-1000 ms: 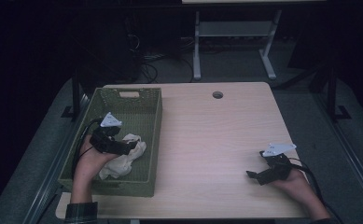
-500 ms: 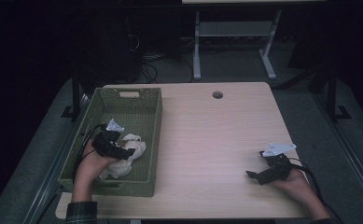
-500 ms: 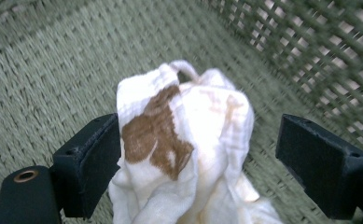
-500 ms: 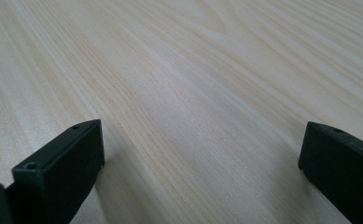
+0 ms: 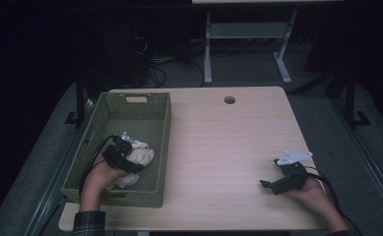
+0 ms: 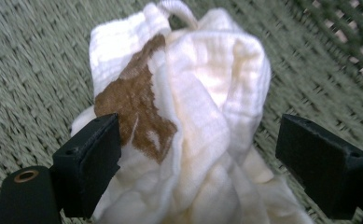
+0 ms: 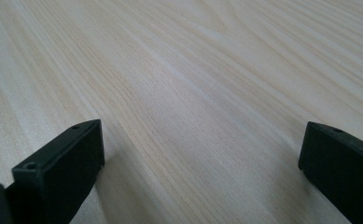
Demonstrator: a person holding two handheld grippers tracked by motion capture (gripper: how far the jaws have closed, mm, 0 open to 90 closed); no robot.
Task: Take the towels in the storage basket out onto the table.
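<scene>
Left gripper [image 5: 130,158] down inside the green woven basket [image 5: 160,129], jaws spread wide with the crumpled white cloth [image 6: 188,121] bunched between them. Cloth carries a brown stain (nearest the left-hand finger [image 6: 93,161] in the left gripper view). That finger sits against the fabric's edge; the opposite finger stands just clear of it. Nothing clamped. Cloth lies on the basket floor, near the wall on the table's inner side.

Right gripper [image 5: 272,184] low over the bare wooden table [image 5: 218,147], well apart from the basket. Its fingers [image 7: 62,168] are released, wide apart, only wood grain between them.
</scene>
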